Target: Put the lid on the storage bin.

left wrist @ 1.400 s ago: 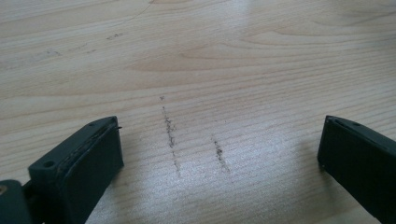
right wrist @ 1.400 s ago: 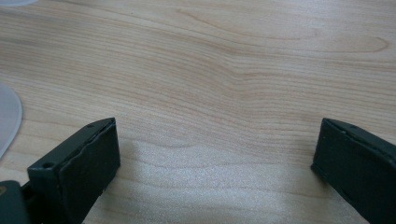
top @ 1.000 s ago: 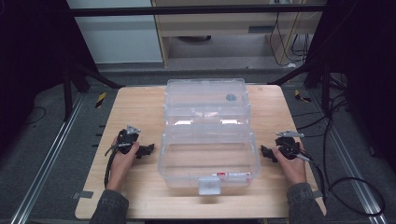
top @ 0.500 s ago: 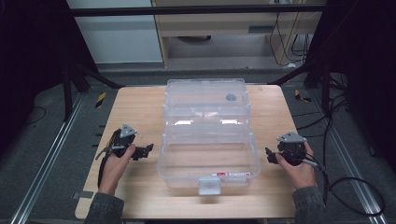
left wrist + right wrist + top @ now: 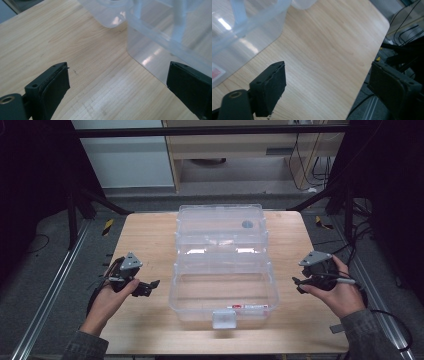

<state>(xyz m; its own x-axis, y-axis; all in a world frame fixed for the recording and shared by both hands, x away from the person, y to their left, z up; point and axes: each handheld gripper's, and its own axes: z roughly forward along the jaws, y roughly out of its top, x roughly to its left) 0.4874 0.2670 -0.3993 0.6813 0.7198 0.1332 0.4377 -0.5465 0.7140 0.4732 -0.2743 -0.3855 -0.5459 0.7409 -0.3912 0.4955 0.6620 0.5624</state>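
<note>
- clear box [image 5: 160,47] cut off by top and right edges in left gripper view
- small red label [image 5: 246,307] on its front wall: text too small to read
- right gripper [image 5: 325,86]: far jaw runs off the bottom right edge

A bin [image 5: 222,287] sits on the worktop [image 5: 145,237] at its middle, toward the near edge, with its lid [image 5: 220,227] lying open just behind it on the far side. The left tool [image 5: 150,287] is just left of the bin's near part, above the worktop. The right tool [image 5: 298,286] is to the bin's right, near the worktop's right edge.
</note>
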